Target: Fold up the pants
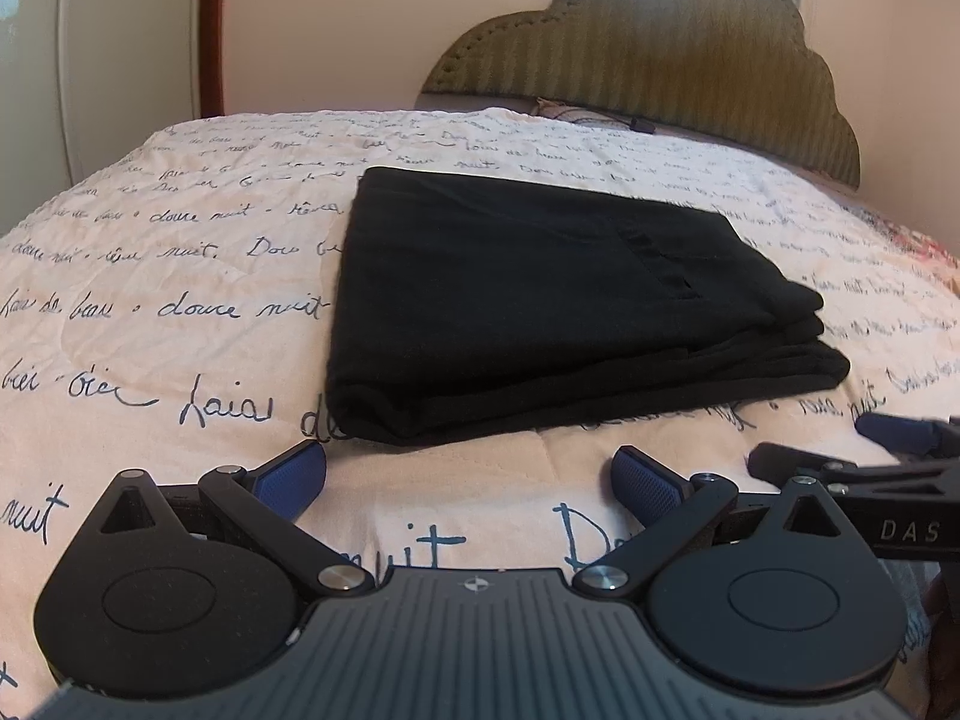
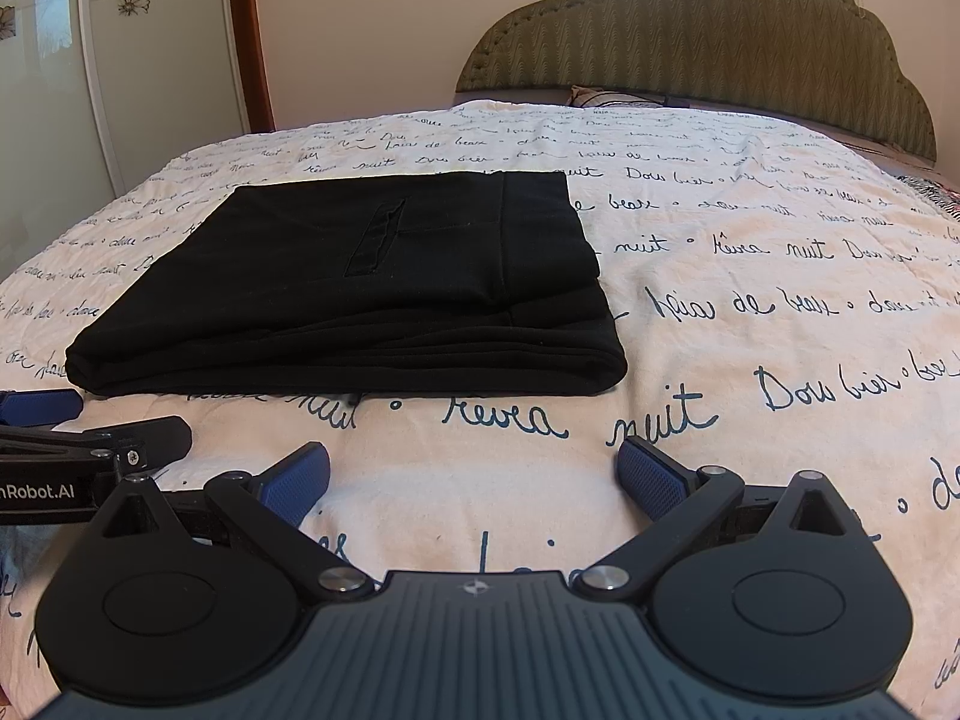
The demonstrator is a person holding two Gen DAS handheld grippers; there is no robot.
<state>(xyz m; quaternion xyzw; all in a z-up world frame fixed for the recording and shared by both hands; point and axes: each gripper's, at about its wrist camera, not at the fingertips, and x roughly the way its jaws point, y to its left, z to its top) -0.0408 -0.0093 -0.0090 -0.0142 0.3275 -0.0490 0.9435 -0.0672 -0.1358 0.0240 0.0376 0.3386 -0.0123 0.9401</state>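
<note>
Black pants (image 1: 528, 306) lie folded into a flat rectangular stack on the bed, with a pocket slit on top; they also show in the right wrist view (image 2: 360, 294). My left gripper (image 1: 468, 474) is open and empty, just in front of the stack's near edge. My right gripper (image 2: 474, 471) is open and empty, in front of the stack's right end. The right gripper's fingers show at the right edge of the left wrist view (image 1: 870, 450), and the left gripper's fingers show at the left edge of the right wrist view (image 2: 90, 432).
The bed has a white quilt with blue handwritten script (image 1: 180, 312), (image 2: 750, 312). A padded green headboard (image 1: 690, 48) stands behind it. A wardrobe with a wooden frame stands at the left (image 2: 90, 60). A pillow and a cable lie at the head end (image 1: 594, 117).
</note>
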